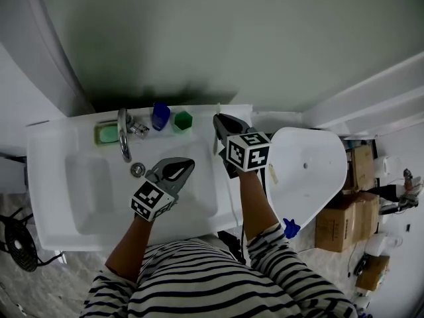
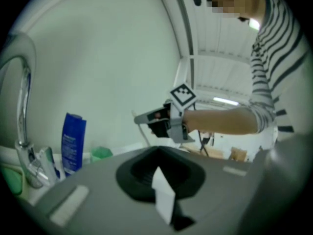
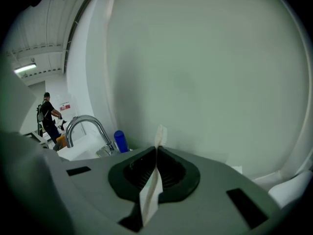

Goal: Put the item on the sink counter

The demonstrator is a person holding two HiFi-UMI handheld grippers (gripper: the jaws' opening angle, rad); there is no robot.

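State of right tongs (image 3: 156,153): pinched narrow on a white toothbrush (image 3: 160,134). The bristle end pokes out past the tips and the handle trails back below.
State of left tongs (image 1: 187,165): closed together with nothing between them, held over the basin (image 1: 99,191) near the drain (image 1: 138,170).
Where the item is: up in the air in the right tongs, over the right end of the table (image 1: 203,127). It is not touching the table and sits apart from the green cup (image 1: 182,120), blue bottle (image 1: 160,116) and tap (image 1: 123,134).
Stage, by my judgement: carried to the spot, not yet set down.
Risk, slip: the hold is on a thin, smooth stick. A tilt of the hand could let it swivel and drop into the basin or past the table's right edge.
Risk, knock: the back ledge is narrow and partly taken. Coming down too far left could tip the cup or the bottle.
Risk, roll: let go from too high, or on the rim's slope, the toothbrush could roll into the basin.
Head view alone: shows the whole layout, including the soap dish (image 1: 105,134) and where each hand sits over the sink.
Left gripper view alone: shows the right tongs side-on, with the handle slanting down beneath them and well above the ledge.
Right gripper view alone: shows the clamp itself and the bristles. It faces the wall, so the landing spot is out of sight.
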